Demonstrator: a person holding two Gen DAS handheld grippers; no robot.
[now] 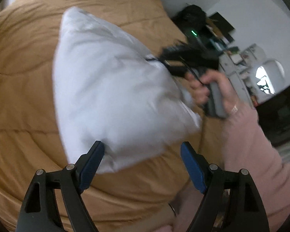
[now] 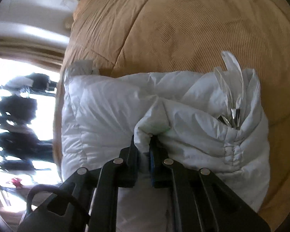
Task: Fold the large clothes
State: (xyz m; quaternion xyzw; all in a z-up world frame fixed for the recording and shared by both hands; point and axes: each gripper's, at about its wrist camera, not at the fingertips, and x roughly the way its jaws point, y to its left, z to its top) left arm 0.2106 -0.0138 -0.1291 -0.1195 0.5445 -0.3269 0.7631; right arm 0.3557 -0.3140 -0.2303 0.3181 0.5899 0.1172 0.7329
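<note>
Garment: white quilted puffer jacket [image 2: 110, 112], lying bunched on the tan comforter [image 2: 183, 29] that covers the bed; in the left wrist view it shows as a blurred white mass [image 1: 110, 89] raised off the bedding on its right side.
Garment detail: a gathered, elastic-stitched opening [image 2: 233, 148] faces up on the right of the bundle, with a shiny silver lining [image 2: 232, 114] visible inside it.
Right gripper [image 2: 146, 139]: jaws drawn together on a pinched fold of the white fabric — the cloth rises in a peak right at the fingertips. Blue pad [image 2: 151, 166] visible on the right-hand finger.
Right hand [image 1: 212, 89]: wrapped round the grey handle of that gripper, a ring on one finger, pale pink sleeve [image 1: 257, 150] behind it.
Left gripper [image 1: 142, 148]: jaws wide apart, nothing clamped; the lower edge of the jacket sits between the blue pads [image 1: 92, 164], the left pad just beside the cloth — actual contact cannot be told through the blur.
Bedding: comforter wrinkled, with stitched quilt lines.
Surroundings: bright window [image 2: 25, 116] with dark shapes against it to the left of the bed; white wall [image 1: 261, 9] and a cluttered dark stand [image 1: 206, 38] beyond the bed's far corner.
</note>
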